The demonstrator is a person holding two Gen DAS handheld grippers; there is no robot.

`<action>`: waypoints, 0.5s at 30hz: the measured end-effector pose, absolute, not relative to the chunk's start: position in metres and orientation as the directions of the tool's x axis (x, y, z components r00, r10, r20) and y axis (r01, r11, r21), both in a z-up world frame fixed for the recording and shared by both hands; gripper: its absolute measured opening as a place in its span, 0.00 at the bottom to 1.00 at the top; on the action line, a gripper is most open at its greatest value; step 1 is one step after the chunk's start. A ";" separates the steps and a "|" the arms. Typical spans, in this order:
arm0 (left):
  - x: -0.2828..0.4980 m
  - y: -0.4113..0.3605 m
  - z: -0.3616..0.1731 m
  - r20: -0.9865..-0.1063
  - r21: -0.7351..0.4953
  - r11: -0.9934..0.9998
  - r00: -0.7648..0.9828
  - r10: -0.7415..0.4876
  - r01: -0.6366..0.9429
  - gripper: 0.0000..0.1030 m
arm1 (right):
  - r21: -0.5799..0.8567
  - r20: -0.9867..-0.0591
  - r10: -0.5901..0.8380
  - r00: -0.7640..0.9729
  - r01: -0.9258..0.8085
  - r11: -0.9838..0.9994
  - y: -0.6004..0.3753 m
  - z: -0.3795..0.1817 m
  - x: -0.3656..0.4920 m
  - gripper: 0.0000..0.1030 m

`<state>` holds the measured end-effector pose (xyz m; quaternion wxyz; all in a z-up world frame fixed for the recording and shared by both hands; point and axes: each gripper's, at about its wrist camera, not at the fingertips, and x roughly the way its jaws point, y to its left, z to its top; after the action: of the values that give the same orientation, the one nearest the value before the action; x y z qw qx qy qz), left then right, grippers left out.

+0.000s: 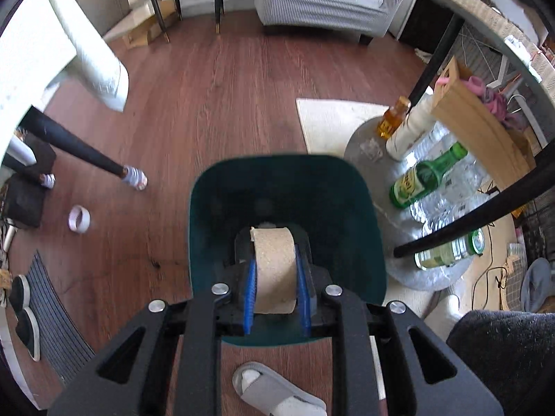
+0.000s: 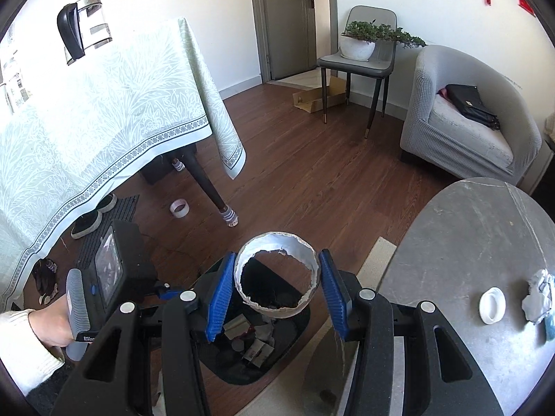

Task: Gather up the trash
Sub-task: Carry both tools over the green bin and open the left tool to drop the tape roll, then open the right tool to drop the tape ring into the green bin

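My left gripper (image 1: 276, 274) is shut on a brown cardboard tape core (image 1: 275, 270) and holds it over the opening of a dark green trash bin (image 1: 242, 187) on the wood floor. My right gripper (image 2: 277, 280) grips a white torn paper ring (image 2: 277, 274) between its blue pads (image 2: 218, 298), above the same bin (image 2: 298, 326), which holds scraps of paper. The left gripper's body (image 2: 111, 270) shows at the left of the right wrist view.
A white tape roll (image 1: 79, 219) lies on the floor by a table leg (image 1: 79, 149); it also shows in the right wrist view (image 2: 179, 208). A round grey table (image 2: 485, 260) holds a white cap (image 2: 492, 305) and crumpled tissue (image 2: 537, 298). Bottles (image 1: 426, 176) stand beside the bin. A slipper (image 1: 274, 391) is near.
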<state>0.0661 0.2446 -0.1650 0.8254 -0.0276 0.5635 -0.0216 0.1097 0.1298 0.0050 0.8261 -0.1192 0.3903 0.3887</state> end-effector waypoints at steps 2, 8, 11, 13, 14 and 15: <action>0.063 0.247 -0.173 -0.941 -0.066 0.998 0.333 -0.066 0.010 0.21 | 0.109 -0.751 0.543 0.375 -0.741 0.662 0.140 0.000 0.109 0.47; 0.056 0.259 -0.200 -0.965 -0.069 0.998 0.253 -0.067 0.002 0.24 | 0.123 -0.805 0.505 0.312 -0.744 0.657 0.167 -0.028 0.112 0.47; 0.054 0.267 -0.206 -0.969 -0.072 0.997 0.239 -0.067 -0.012 0.35 | 0.131 -0.833 0.480 0.276 -0.744 0.655 0.179 -0.045 0.114 0.47; 0.053 0.273 -0.204 -0.968 -0.075 0.997 0.243 -0.067 -0.022 0.36 | 0.129 -0.849 0.461 0.258 -0.745 0.654 0.186 -0.055 0.115 0.47; 0.051 0.276 -0.202 -0.966 -0.074 0.997 0.251 -0.064 -0.027 0.36 | 0.129 -0.855 0.454 0.250 -0.747 0.653 0.189 -0.059 0.115 0.47; 0.050 0.278 -0.199 -0.964 -0.074 0.997 0.260 -0.063 -0.032 0.36 | 0.127 -0.861 0.446 0.243 -0.747 0.652 0.193 -0.064 0.115 0.47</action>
<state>0.0503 0.2777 -0.1993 0.7927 -0.0388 0.6083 -0.0098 0.1151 0.1930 -0.0637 0.7726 -0.1572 0.4788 0.3863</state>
